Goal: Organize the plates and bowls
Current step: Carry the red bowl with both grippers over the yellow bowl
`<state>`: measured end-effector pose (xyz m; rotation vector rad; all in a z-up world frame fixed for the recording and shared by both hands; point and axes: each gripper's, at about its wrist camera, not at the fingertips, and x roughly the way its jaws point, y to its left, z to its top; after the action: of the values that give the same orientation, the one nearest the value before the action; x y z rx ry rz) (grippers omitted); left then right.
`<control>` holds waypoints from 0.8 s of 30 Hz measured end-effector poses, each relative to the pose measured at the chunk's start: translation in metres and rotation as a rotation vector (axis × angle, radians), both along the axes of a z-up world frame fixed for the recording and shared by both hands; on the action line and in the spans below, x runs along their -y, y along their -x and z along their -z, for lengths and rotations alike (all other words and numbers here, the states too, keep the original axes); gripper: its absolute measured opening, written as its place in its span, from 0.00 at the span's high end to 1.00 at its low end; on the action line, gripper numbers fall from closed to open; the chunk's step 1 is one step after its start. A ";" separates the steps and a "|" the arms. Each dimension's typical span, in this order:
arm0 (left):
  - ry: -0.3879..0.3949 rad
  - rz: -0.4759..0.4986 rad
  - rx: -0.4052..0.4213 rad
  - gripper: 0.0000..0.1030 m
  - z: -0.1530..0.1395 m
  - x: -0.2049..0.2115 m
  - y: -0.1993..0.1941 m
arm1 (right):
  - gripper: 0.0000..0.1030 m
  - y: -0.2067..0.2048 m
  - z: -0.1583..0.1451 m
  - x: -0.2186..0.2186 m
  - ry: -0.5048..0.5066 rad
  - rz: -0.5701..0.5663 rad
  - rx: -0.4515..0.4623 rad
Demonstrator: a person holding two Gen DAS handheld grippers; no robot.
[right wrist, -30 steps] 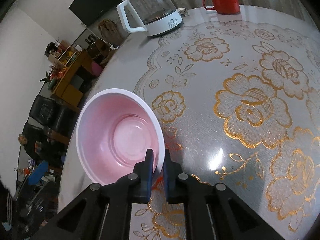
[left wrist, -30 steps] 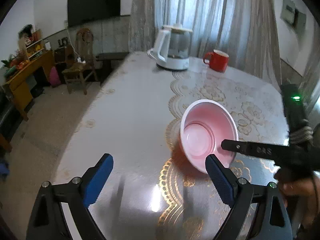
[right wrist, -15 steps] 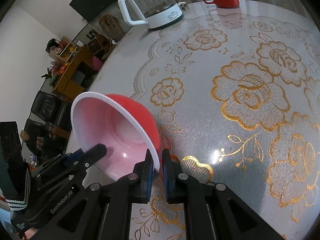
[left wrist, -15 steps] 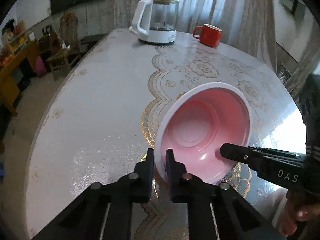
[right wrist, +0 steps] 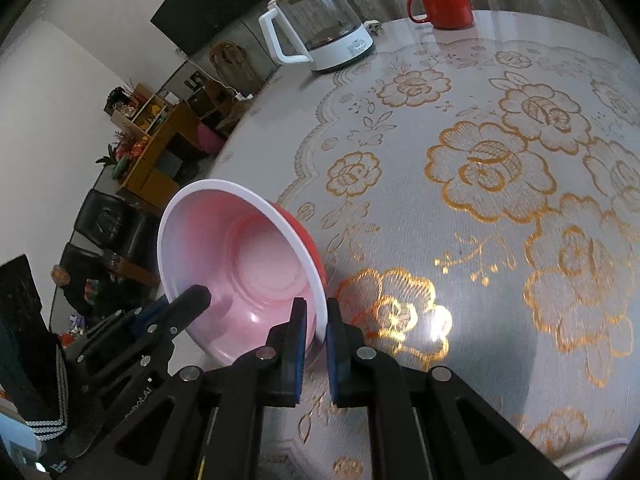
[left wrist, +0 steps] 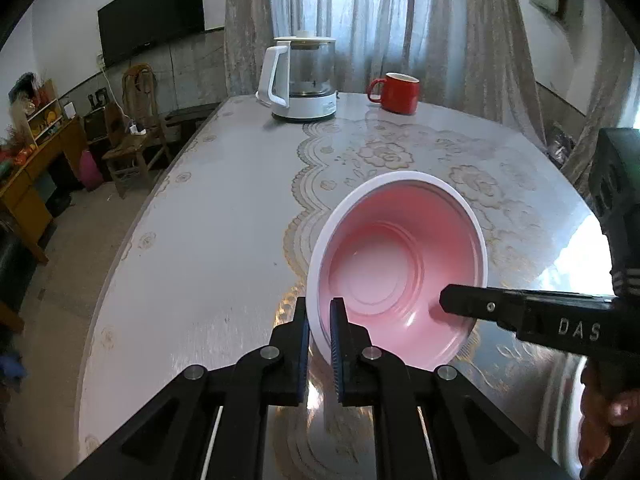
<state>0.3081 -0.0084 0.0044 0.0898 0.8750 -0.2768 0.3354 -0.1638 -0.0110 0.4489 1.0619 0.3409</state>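
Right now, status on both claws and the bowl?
Left claw and right claw both shut on bowl rim. Bowl tilted, lifted off table. Kettle and mug far off, path clear.

A second ago the left gripper [left wrist: 319, 322] stood wide open short of the pink-lined, red-outside plastic bowl [left wrist: 400, 264]; its jaws now clamp the bowl's near white rim. The bowl, then sitting level, now tilts steeply, its right side raised.

Curtained window [left wrist: 360, 12], wall-mounted television [left wrist: 152, 12]

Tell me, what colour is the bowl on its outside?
Red, with a white rim; the bowl shows its outside best in the right wrist view.
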 end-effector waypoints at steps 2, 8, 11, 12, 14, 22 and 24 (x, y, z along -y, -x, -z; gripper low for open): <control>0.003 0.006 0.013 0.90 -0.005 -0.001 0.011 | 0.92 0.011 -0.005 0.001 -0.020 0.004 0.006; 0.036 0.010 0.052 0.90 -0.022 -0.010 0.051 | 0.92 0.047 -0.020 0.000 -0.047 0.000 0.038; 0.053 0.006 0.074 0.90 -0.030 -0.011 0.066 | 0.92 0.064 -0.024 0.000 -0.071 -0.001 0.051; 0.054 0.005 0.080 0.90 -0.031 -0.011 0.071 | 0.92 0.069 -0.026 -0.001 -0.071 -0.001 0.054; 0.062 -0.003 0.102 0.90 -0.033 -0.013 0.083 | 0.92 0.078 -0.028 -0.003 -0.066 0.001 0.069; 0.123 -0.035 0.109 0.90 -0.030 -0.026 0.120 | 0.92 0.116 -0.030 -0.007 -0.063 0.005 0.122; 0.140 -0.047 0.115 0.91 -0.030 -0.031 0.130 | 0.92 0.126 -0.032 -0.010 -0.062 -0.001 0.143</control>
<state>0.1785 0.0223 0.0343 -0.0445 0.7404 -0.2855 0.2097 -0.1537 0.0206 0.4726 0.9148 0.4017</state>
